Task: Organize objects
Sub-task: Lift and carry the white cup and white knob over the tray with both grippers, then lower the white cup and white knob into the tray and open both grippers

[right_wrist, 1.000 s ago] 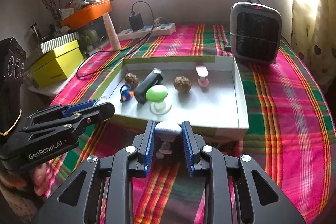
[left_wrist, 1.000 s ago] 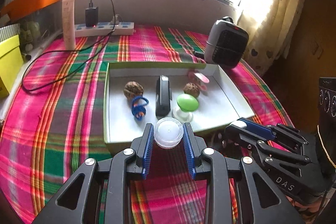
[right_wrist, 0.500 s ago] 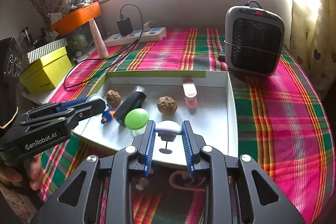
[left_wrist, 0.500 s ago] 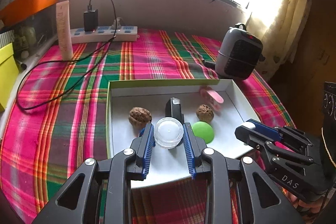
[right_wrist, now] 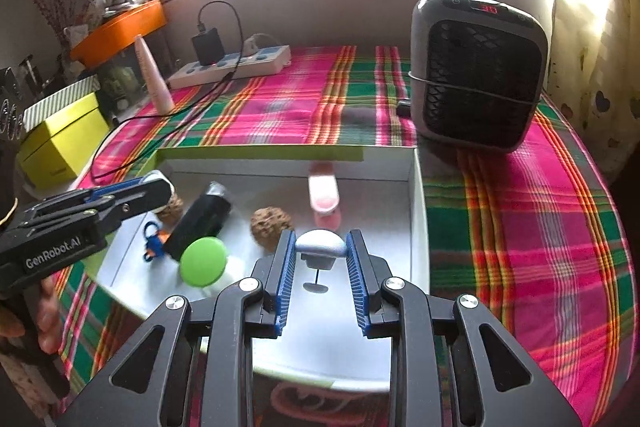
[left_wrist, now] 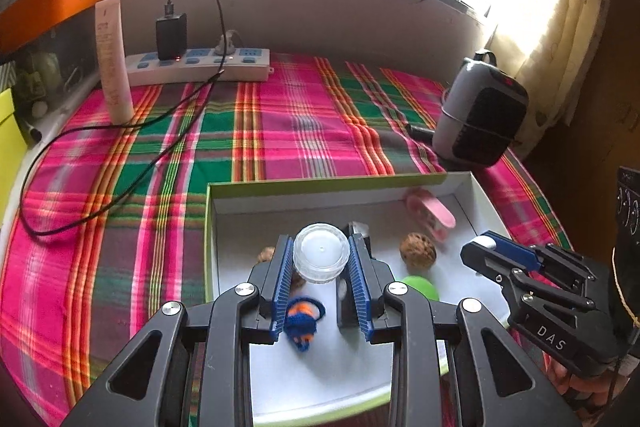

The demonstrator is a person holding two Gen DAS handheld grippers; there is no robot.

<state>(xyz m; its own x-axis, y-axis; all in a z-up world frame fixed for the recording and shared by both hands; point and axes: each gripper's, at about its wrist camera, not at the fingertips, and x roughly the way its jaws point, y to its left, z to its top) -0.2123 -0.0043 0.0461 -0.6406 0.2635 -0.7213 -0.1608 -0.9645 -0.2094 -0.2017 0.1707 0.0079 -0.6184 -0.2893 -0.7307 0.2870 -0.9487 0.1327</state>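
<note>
My left gripper is shut on a small clear round jar and holds it above the white tray. My right gripper is shut on a white mushroom-shaped toy, also over the tray. Inside the tray lie two walnuts, a black lighter, a green mushroom toy, a pink item and a blue-and-orange knitted piece. Each gripper shows in the other's view, the right one at the right, the left one at the left.
A grey heater stands just behind the tray's right corner. At the back are a power strip with a charger and a trailing black cable, and a pink tube. A yellow box sits far left. Plaid cloth covers the table.
Both grippers have moved forward from the tray's near edge to above its inside, each carrying its object. The tray contents now sit under and around the fingers.
</note>
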